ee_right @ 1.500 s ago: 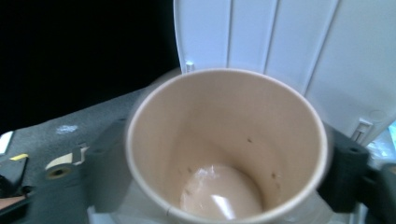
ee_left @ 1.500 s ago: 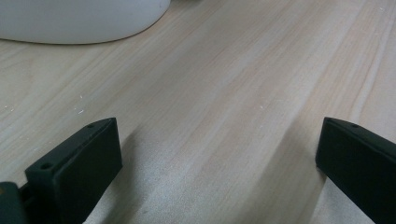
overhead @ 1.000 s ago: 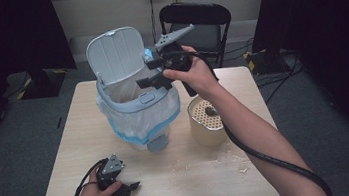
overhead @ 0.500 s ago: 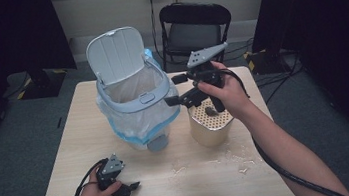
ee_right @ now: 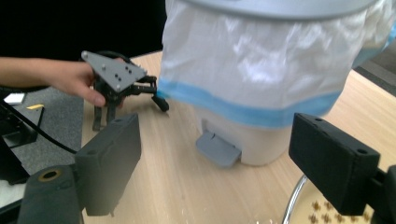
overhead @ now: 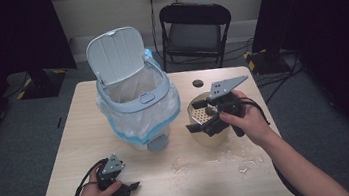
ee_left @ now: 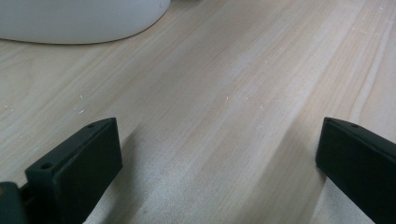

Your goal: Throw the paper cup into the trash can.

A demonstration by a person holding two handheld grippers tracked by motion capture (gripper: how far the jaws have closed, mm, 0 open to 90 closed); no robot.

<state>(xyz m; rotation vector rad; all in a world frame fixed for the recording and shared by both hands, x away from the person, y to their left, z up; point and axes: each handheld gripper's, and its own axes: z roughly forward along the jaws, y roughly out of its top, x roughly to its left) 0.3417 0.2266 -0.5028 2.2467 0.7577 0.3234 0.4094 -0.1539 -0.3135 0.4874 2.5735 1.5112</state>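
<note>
A grey pedal bin stands on the table with its lid up and a white, blue-edged bag hanging over its rim. To its right sits a cream perforated bowl with small brown bits inside. My right gripper hovers open just over the bowl with nothing between its jaws. In the right gripper view the right gripper faces the bin's foot pedal. My left gripper rests open on the table near the front left edge. In the left gripper view the left gripper spans bare wood.
Pale crumbs lie scattered on the wooden table in front of the bowl. A small black disc lies at the table's back edge. A black folding chair stands behind the table. The bin's white base shows ahead of the left gripper.
My right gripper has come away from the bin's opening, moving right and down to the bowl. The left gripper has stayed where it was.
</note>
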